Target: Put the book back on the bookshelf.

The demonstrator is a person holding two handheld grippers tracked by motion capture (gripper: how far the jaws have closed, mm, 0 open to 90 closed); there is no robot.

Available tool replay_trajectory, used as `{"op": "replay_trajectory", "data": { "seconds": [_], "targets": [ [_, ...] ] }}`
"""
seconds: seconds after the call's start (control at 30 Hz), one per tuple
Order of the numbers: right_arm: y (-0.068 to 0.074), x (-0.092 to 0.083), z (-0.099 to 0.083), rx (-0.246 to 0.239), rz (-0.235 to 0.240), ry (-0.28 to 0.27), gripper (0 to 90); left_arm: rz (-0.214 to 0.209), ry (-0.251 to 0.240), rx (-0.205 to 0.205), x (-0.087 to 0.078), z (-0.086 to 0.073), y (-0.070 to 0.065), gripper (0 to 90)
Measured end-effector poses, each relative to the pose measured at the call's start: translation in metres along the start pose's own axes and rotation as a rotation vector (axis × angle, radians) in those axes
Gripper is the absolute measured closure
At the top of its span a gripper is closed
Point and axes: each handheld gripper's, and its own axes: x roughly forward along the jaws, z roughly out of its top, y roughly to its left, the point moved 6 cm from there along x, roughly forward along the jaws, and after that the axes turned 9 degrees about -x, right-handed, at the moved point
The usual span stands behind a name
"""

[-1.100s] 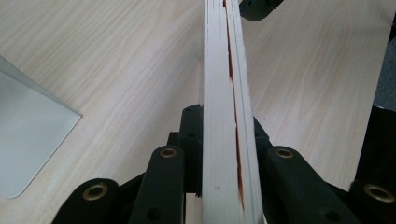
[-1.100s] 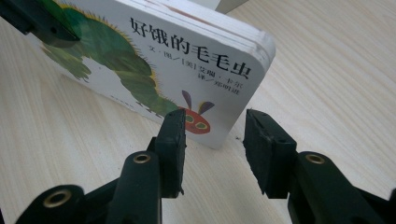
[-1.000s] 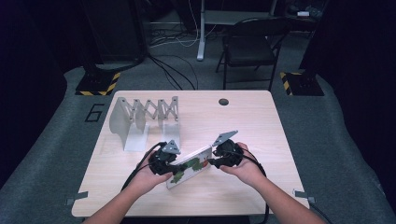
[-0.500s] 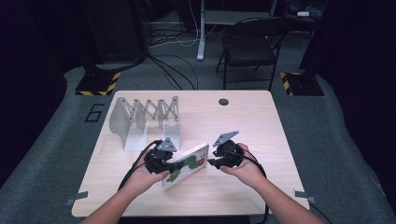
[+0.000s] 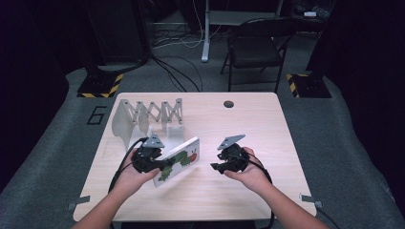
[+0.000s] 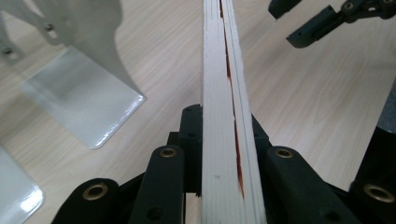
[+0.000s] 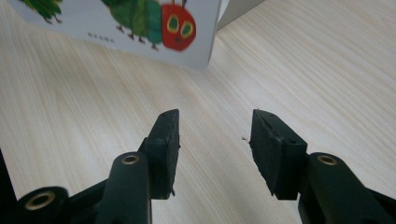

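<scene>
A white board book (image 5: 180, 159) with a green caterpillar on its cover is held tilted just above the table, cover up. My left gripper (image 5: 165, 165) is shut on its near left end. In the left gripper view the book's page edges (image 6: 224, 84) run straight up between the jaws of the left gripper (image 6: 223, 128). My right gripper (image 5: 216, 167) hovers a short way to the right of the book. Its jaws have just been opening and nothing is between them. In the right gripper view the right gripper (image 7: 212, 140) faces the book's corner (image 7: 140, 23) over bare wood.
A white folding rack (image 5: 148, 112) stands at the back left of the wooden table (image 5: 248, 124), just beyond the book; its glossy plates (image 6: 84, 93) lie left of the jaws. A round hole (image 5: 229, 103) sits near the far edge. A chair (image 5: 255, 47) stands behind the table.
The right gripper has let go of the book's right end and its jaws have opened. The left gripper has carried the book up and to the left, away from the right gripper.
</scene>
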Motion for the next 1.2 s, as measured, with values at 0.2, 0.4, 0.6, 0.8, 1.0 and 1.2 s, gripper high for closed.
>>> {"op": "replay_trajectory", "data": {
  "seconds": [0.2,0.4,0.6,0.8,1.0,1.2],
  "targets": [
    [0.007,0.002,0.005,-0.019,0.004,-0.015,52.2,0.045,-0.027,-0.030,-0.024,-0.001,0.019,76.0],
    [0.011,0.006,0.007,-0.007,0.005,-0.019,52.0,0.107,-0.069,-0.076,-0.049,-0.002,0.038,75.9],
    [0.016,0.011,0.007,-0.022,0.007,-0.010,51.8,0.145,-0.071,-0.098,-0.065,-0.004,0.049,76.0],
    [0.020,0.018,0.006,-0.036,-0.015,-0.010,51.3,0.183,-0.067,-0.131,-0.079,-0.009,0.062,76.0],
    [0.019,0.021,0.004,-0.017,-0.018,-0.013,51.3,0.222,-0.070,-0.165,-0.088,-0.017,0.074,76.0],
    [0.018,0.022,0.001,0.007,-0.016,-0.024,51.3,0.252,-0.080,-0.214,-0.100,-0.024,0.087,76.0]
  ]
}}
